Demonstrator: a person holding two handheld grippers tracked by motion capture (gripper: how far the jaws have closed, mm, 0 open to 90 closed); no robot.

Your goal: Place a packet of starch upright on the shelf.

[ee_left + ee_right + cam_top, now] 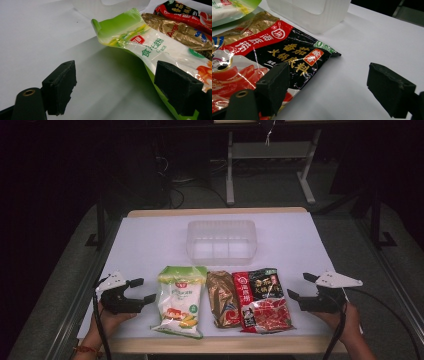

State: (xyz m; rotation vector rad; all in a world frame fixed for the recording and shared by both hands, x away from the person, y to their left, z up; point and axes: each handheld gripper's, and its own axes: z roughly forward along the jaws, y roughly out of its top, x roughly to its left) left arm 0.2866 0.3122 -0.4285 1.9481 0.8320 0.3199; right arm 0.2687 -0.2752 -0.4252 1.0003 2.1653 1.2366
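The room is dark beyond the lit white table [150,240], whose wooden edge shows at front and back. Grey carpet [280,185] covers the floor behind it, where a white-legged desk frame [230,170] stands beside tangled black cables [175,185]

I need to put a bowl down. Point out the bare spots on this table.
Free: the strip left of the bin up to the table edge, the strip right of it, and the gap between bin and packets. Crowded: the front middle, where green packet, gold packet and red packet lie together.
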